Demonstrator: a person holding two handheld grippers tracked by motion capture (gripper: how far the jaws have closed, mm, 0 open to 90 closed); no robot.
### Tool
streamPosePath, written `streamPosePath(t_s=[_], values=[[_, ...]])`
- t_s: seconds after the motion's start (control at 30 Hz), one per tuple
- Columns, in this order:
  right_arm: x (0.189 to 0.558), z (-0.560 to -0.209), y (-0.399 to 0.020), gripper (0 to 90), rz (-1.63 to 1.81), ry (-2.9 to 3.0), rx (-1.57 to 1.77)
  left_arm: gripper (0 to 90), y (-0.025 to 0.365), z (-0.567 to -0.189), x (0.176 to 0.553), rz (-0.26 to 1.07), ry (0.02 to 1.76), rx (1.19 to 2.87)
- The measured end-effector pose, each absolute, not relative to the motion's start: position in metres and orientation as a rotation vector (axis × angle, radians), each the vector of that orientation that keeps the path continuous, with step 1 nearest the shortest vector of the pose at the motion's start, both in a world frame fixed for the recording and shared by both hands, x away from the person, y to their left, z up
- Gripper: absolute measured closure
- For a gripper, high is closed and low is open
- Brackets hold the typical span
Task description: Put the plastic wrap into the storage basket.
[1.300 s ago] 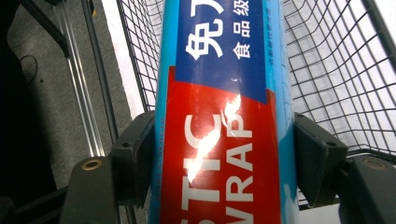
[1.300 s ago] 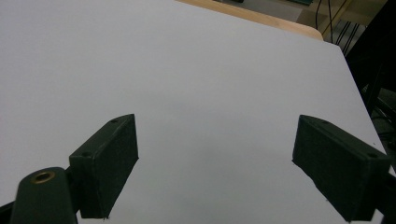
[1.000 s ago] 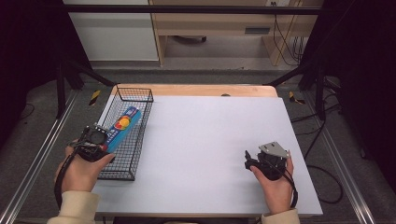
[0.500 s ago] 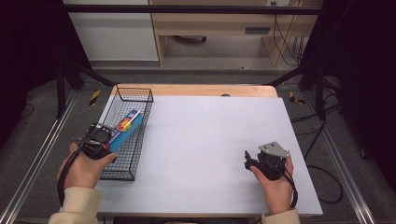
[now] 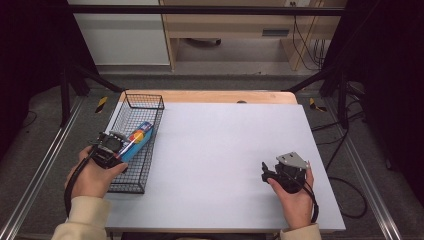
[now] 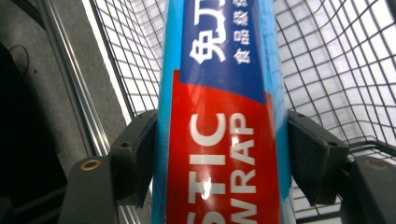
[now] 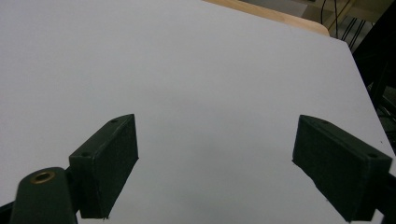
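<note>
So the left tool [image 5: 116, 148] is clamped on the plastic wrap box [image 5: 136, 140] and now tips its far end up inside the wire basket [image 5: 131, 187], looks like it's coming out. Right tool [image 5: 280, 172] idles, jaws apart, on the desk [image 5: 220, 150].

White table [image 5: 225, 150] with black wire basket [image 5: 131, 186]

White table top [image 5: 225, 160] with a wooden far edge, on grey floor [image 5: 200, 82]; behind stand a white cabinet [image 5: 117, 37] and wooden bench [image 5: 225, 30], flanked by dark curtains [image 5: 30, 45].
</note>
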State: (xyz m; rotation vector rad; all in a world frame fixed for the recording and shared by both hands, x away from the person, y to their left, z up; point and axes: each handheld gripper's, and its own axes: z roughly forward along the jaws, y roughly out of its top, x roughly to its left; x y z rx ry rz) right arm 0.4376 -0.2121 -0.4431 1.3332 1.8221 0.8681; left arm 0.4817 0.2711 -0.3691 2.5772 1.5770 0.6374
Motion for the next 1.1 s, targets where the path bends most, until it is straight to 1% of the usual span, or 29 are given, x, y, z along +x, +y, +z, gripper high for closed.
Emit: streamPosePath(t_s=[0.07,0.17,0.23,0.3,0.33,0.47,0.53,0.7,0.73,0.8,0.87,1.0,1.1], values=[[0.438,-0.444,-0.212,13.9,0.867,1.832,1.331,31.2,0.273,-0.363,0.475,0.698,1.535,2.504],[0.439,-0.444,-0.210,13.5,0.861,1.840,1.322,22.7,0.274,-0.345,0.464,0.768,1.471,2.387],[0.439,-0.443,-0.210,12.9,0.860,1.836,1.314,14.8,0.269,-0.331,0.453,0.814,1.390,2.297],[0.438,-0.442,-0.211,12.8,0.861,1.833,1.304,13.1,0.262,-0.324,0.445,0.814,1.304,2.244],[0.437,-0.442,-0.211,12.5,0.861,1.829,1.302,10.9,0.258,-0.323,0.442,0.812,1.272,2.229],[0.437,-0.442,-0.213,8.6,0.857,1.814,1.315,7.3,0.233,-0.323,0.433,0.786,1.136,2.204],[0.437,-0.441,-0.214,7.6,0.847,1.794,1.312,5.9,0.218,-0.328,0.434,0.759,1.063,2.220],[0.434,-0.440,-0.222,6.1,0.855,1.738,1.348,4.5,0.177,-0.344,0.442,0.636,0.874,2.250],[0.433,-0.440,-0.224,5.8,0.859,1.730,1.365,4.6,0.171,-0.346,0.444,0.641,0.846,2.258],[0.431,-0.441,-0.227,5.5,0.852,1.720,1.374,4.5,0.155,-0.354,0.445,0.609,0.792,2.289],[0.427,-0.443,-0.230,5.1,0.846,1.712,1.390,4.5,0.140,-0.364,0.447,0.549,0.744,2.283],[0.420,-0.446,-0.237,3.9,0.857,1.701,1.400,4.6,0.125,-0.379,0.452,0.507,0.670,2.317],[0.417,-0.446,-0.241,3.7,0.902,1.711,1.397,5.4,0.126,-0.400,0.456,0.505,0.636,2.239]])
